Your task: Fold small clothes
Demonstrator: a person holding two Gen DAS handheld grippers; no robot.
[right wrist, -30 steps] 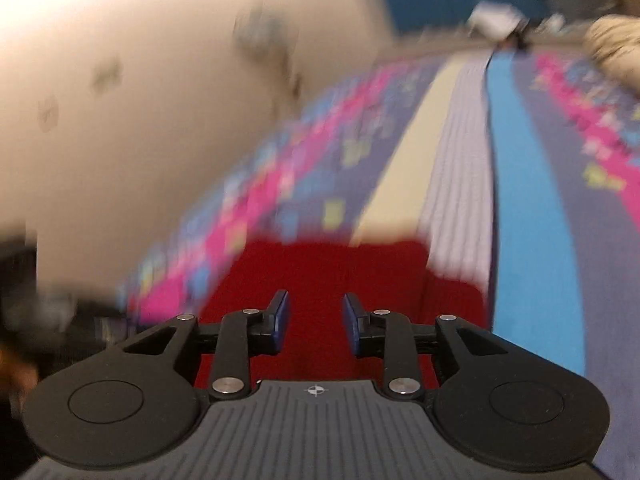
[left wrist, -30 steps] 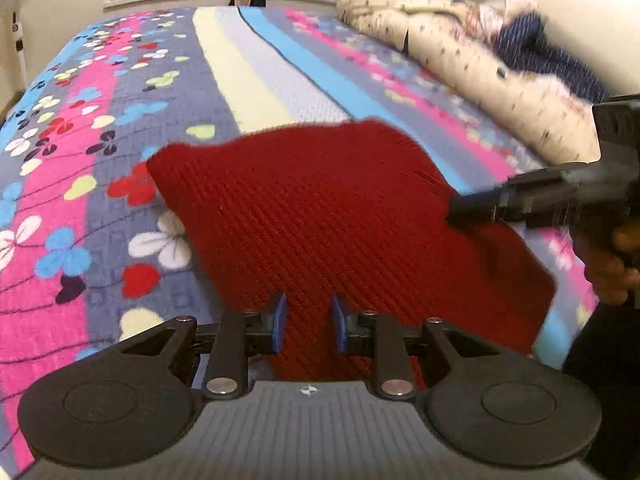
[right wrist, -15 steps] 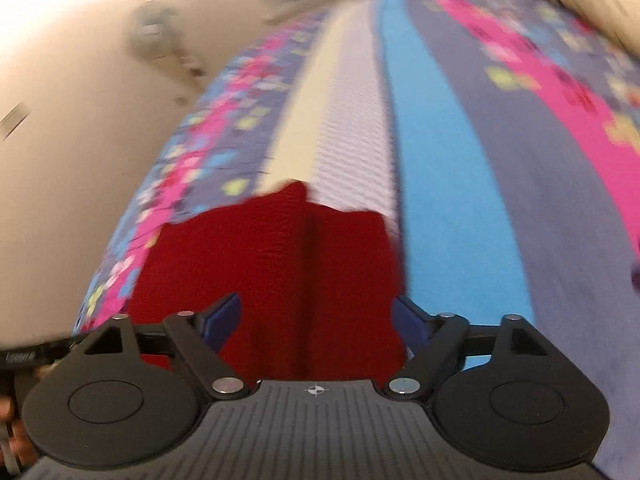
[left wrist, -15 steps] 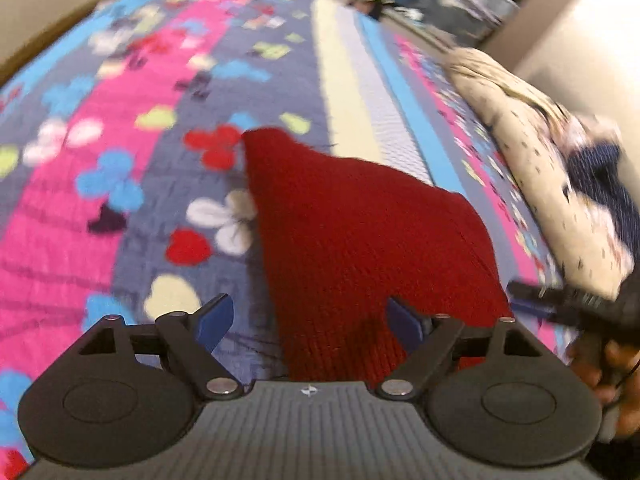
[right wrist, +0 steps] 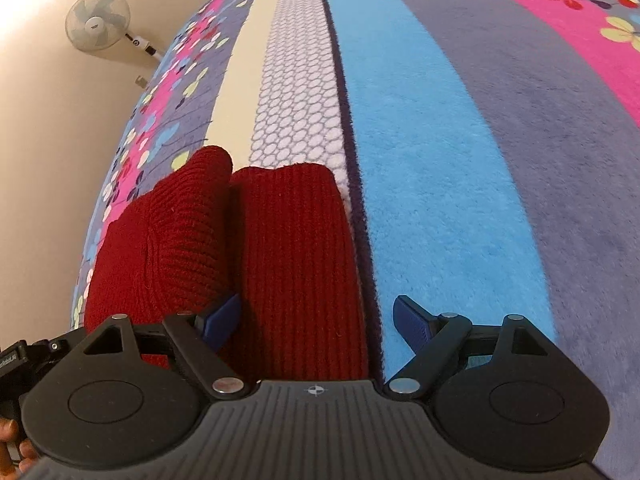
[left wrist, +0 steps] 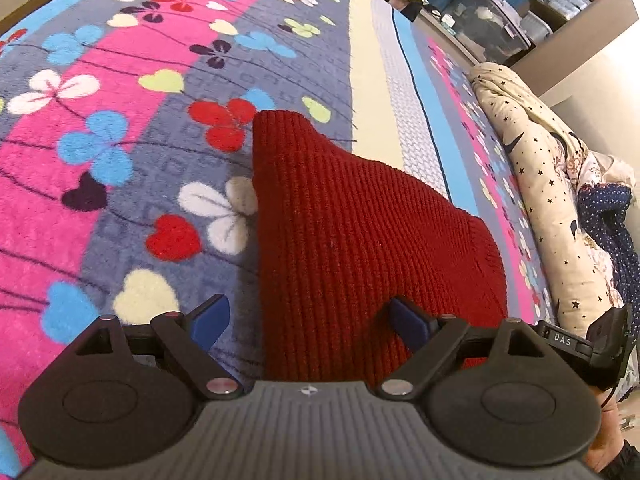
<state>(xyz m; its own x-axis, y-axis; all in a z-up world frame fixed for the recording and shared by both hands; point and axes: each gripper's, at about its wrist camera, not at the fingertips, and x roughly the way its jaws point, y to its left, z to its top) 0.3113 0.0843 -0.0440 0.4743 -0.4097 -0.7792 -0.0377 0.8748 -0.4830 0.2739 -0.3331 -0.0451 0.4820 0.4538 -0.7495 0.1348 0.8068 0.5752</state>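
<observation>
Now, from the left wrist, the left gripper [left wrist: 308, 320] has just been opening and its fingers stand wide, astride the left edge of the red knit garment [left wrist: 360, 240], pressing nothing. The garment lies on the bed's flowered blanket [left wrist: 120, 152]. One finger sits over bare blanket, so closing here could pinch plush pile along with the knit, or catch only the top layer.

From the right wrist, the right gripper [right wrist: 318, 320] has likewise just spread, fingers apart and empty, straddling the garment's right edge [right wrist: 296, 260] beside the blue stripe [right wrist: 432, 200]. A crease splits the knit into two lobes; a lopsided lift would likely skew the fold or let the thick rib spring back.
</observation>
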